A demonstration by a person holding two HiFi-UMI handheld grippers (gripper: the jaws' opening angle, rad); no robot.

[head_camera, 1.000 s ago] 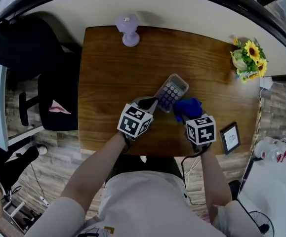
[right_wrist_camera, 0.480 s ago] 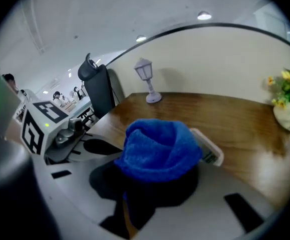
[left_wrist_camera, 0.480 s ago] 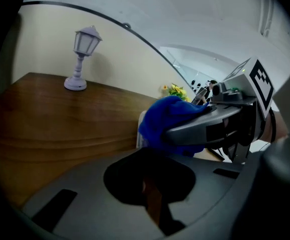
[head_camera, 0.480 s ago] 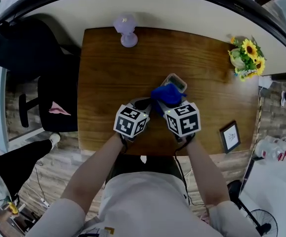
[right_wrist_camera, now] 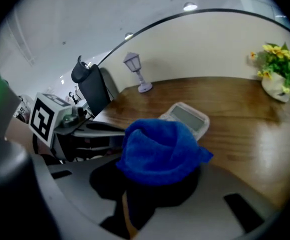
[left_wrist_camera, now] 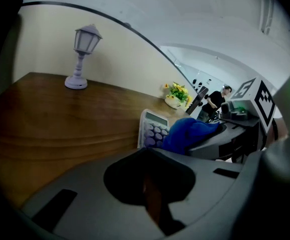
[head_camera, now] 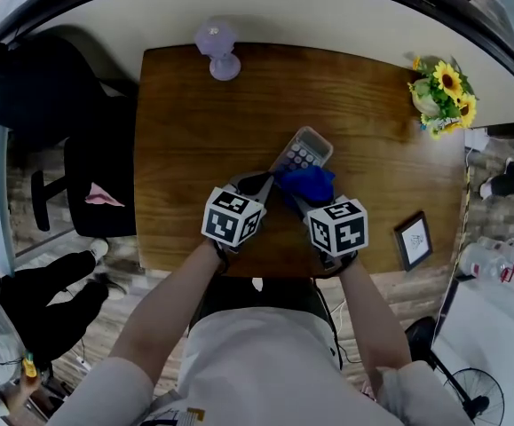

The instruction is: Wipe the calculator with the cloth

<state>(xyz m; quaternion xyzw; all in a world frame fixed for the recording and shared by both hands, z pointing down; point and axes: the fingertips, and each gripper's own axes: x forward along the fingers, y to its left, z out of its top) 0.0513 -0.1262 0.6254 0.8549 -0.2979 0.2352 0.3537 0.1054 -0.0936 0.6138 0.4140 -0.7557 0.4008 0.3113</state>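
A grey calculator (head_camera: 303,152) lies at an angle near the middle of the brown table (head_camera: 194,131). A bunched blue cloth (head_camera: 305,183) covers its near end, and my right gripper (head_camera: 299,198) is shut on that cloth. In the right gripper view the cloth (right_wrist_camera: 160,149) hides the jaw tips, with the calculator's display (right_wrist_camera: 190,116) showing beyond it. My left gripper (head_camera: 268,182) is shut, its tips at the calculator's near left corner. In the left gripper view the calculator (left_wrist_camera: 154,129) rises just past the closed jaws, beside the cloth (left_wrist_camera: 190,134).
A small lilac lamp (head_camera: 218,50) stands at the table's far edge. A pot of sunflowers (head_camera: 441,96) sits at the far right corner and a small picture frame (head_camera: 413,240) at the near right. A black chair (head_camera: 88,176) is left of the table.
My right gripper carried the cloth from the calculator's right side onto it, then drew it back toward the near end, so the far keys show again. The left gripper stayed put.
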